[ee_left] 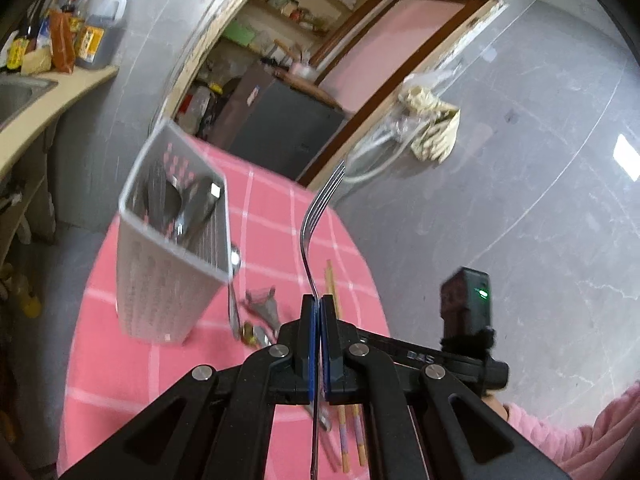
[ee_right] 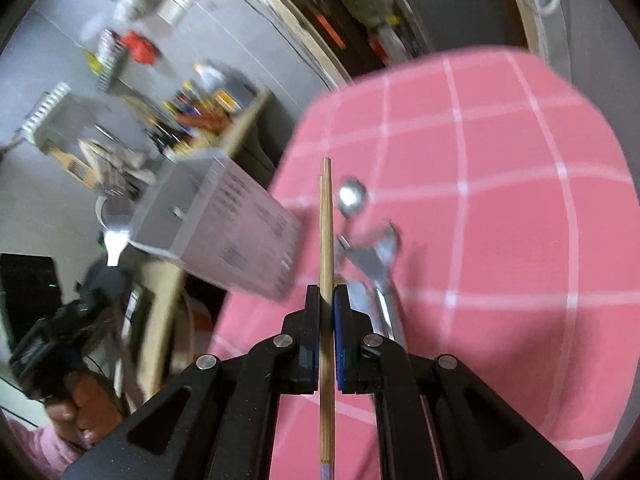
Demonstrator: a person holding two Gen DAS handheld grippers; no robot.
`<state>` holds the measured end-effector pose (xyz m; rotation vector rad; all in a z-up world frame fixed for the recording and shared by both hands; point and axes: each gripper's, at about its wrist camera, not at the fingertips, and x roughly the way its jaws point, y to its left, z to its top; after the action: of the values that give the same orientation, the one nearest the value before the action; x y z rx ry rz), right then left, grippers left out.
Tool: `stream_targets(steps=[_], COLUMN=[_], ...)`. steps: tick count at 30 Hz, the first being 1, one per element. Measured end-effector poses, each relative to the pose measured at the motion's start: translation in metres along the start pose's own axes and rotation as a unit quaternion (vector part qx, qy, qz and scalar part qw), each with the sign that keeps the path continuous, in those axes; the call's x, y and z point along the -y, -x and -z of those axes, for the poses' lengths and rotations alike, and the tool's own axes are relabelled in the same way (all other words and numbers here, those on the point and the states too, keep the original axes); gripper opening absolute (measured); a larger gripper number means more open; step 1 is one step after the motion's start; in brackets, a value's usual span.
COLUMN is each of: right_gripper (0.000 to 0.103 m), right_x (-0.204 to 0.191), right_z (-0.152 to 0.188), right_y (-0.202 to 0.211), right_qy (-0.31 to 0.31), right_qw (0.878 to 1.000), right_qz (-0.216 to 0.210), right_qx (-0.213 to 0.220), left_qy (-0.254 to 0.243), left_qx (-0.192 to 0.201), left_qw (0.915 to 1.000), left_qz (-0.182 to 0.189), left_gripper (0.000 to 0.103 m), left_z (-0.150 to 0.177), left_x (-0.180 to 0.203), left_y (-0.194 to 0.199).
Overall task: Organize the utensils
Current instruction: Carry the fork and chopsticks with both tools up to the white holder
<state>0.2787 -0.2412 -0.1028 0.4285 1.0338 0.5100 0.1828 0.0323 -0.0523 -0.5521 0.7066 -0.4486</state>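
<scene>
Left wrist: holder (ee_left: 172,240) stands beside spoon (ee_left: 233,288), wrench (ee_left: 262,304), chopsticks (ee_left: 334,292).

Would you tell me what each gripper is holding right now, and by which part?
The left gripper clamps a fork by its handle, tines forward. The right gripper clamps a pair of chopsticks along their shafts.

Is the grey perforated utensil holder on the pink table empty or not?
Not empty. The left wrist view shows dark utensils inside the grey perforated utensil holder; what they are, I cannot tell.
</scene>
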Motion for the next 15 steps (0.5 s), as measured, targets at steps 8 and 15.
stream_targets(steps=[8, 15], right_gripper=[0.006, 0.006], right_x=[-0.058, -0.116], right_z=[-0.045, -0.087], right_y=[0.039, 0.048], right_qy=[0.05, 0.097], right_qw=[0.989, 0.962], right_qz=[-0.062, -0.108], right_qx=[0.127, 0.231], left_qy=[-0.026, -0.045], left_qx=[0.087, 0.163], left_qw=[0.9959, 0.9855], left_qz=[0.006, -0.006], left_gripper=[0.003, 0.003], left_z=[-0.05, -0.097], left_x=[0.005, -0.008], left_y=[0.019, 0.024])
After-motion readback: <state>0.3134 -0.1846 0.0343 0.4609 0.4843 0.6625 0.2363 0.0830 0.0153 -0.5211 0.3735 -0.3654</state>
